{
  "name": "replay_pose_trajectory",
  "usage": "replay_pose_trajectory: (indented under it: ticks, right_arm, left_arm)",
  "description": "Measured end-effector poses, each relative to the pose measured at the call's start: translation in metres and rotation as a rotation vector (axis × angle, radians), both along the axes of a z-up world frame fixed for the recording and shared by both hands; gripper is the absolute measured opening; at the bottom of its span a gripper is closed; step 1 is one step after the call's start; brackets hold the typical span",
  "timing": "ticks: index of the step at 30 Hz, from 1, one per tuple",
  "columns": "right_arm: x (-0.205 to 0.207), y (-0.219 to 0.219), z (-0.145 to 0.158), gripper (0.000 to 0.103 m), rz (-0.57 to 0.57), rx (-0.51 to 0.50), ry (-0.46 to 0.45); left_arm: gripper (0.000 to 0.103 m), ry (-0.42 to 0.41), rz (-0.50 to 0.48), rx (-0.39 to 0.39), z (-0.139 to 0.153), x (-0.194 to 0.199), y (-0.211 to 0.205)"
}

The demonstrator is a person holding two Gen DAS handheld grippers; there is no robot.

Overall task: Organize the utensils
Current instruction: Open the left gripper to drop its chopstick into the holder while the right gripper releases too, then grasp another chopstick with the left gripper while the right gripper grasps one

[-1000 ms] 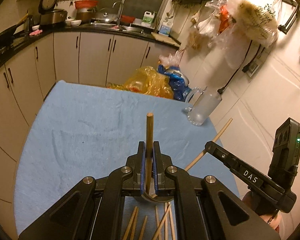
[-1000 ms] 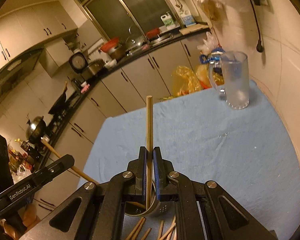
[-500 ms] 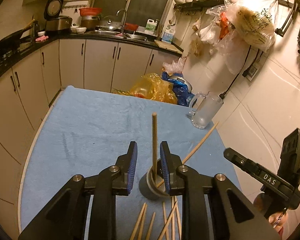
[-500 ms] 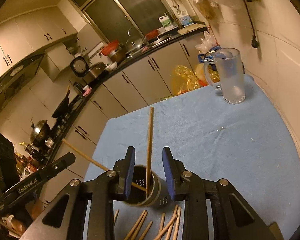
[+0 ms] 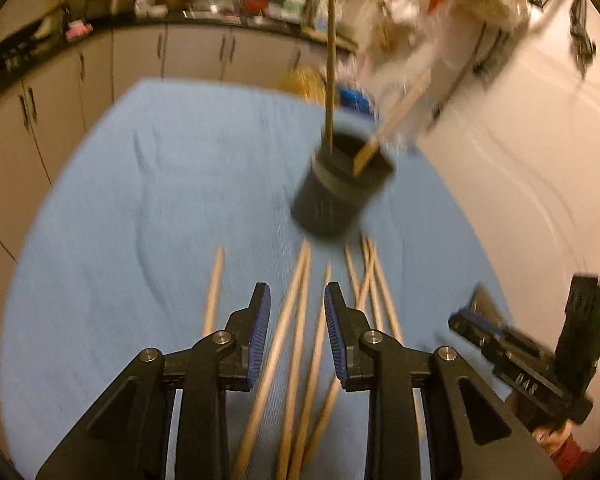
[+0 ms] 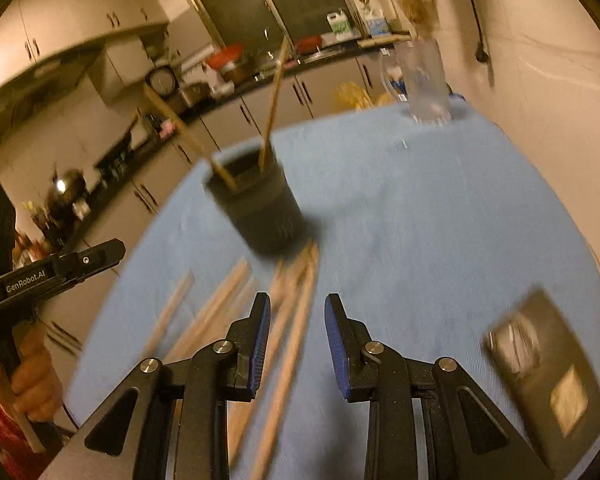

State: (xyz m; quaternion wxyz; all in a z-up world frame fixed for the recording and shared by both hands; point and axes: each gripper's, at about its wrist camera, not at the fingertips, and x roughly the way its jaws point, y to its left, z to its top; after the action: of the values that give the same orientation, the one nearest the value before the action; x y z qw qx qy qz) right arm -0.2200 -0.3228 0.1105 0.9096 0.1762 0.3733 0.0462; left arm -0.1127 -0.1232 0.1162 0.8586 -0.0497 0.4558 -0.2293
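Observation:
A dark round holder (image 5: 342,196) (image 6: 260,208) stands on the blue cloth (image 5: 140,200) with two wooden chopsticks in it, one upright (image 5: 331,72) and one leaning (image 5: 396,120). Several loose chopsticks (image 5: 300,280) (image 6: 220,296) lie in front of it. My left gripper (image 5: 297,294) hovers low over them, jaws opening, nothing pinched; chopsticks show on the cloth below the gap. My right gripper (image 6: 297,304) is open above the right side of the pile, also holding nothing. Each gripper appears at the edge of the other's view (image 5: 474,314) (image 6: 108,252).
A glass mug (image 6: 424,80) stands at the cloth's far right corner by the wall. A dark flat object (image 6: 540,380) lies on the cloth near my right gripper. Kitchen cabinets and a cluttered counter run behind; plastic bags hang on the wall. A hand (image 6: 32,380) grips the left handle.
Both grippers let go of their chopsticks, which now stand in the holder. Both pulled back and sank toward the loose chopsticks; the holder now sits farther ahead.

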Motion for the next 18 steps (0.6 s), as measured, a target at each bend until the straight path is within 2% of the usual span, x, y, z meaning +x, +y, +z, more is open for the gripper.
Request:
replay_pose_trajectory:
  ticks: [4,8,13,16,18]
  right_arm:
    - [-0.01,-0.006,-0.015,0.03,-0.004,0.012,0.031]
    - [-0.014,-0.011,-0.011,0.03,-0.02,0.016,0.013]
    - [-0.014,-0.014,-0.012,0.03,-0.016,0.021,0.017]
    - [-0.014,-0.017,-0.01,0.03,-0.023,0.023,0.018]
    - [-0.012,-0.02,-0.01,0.03,-0.023,0.032,0.017]
  left_arm:
    - [0.026,0.046,-0.07,0.038,-0.021,-0.012,-0.015]
    - [0.026,0.067,-0.156,0.066,-0.024,-0.01,-0.041]
    - [0.026,0.077,-0.236,0.151,-0.034,-0.006,-0.07]
    - [0.02,0.073,-0.269,0.197,-0.043,-0.008,-0.078]
    - [0.02,0.079,-0.272,0.218,-0.047,-0.005,-0.083]
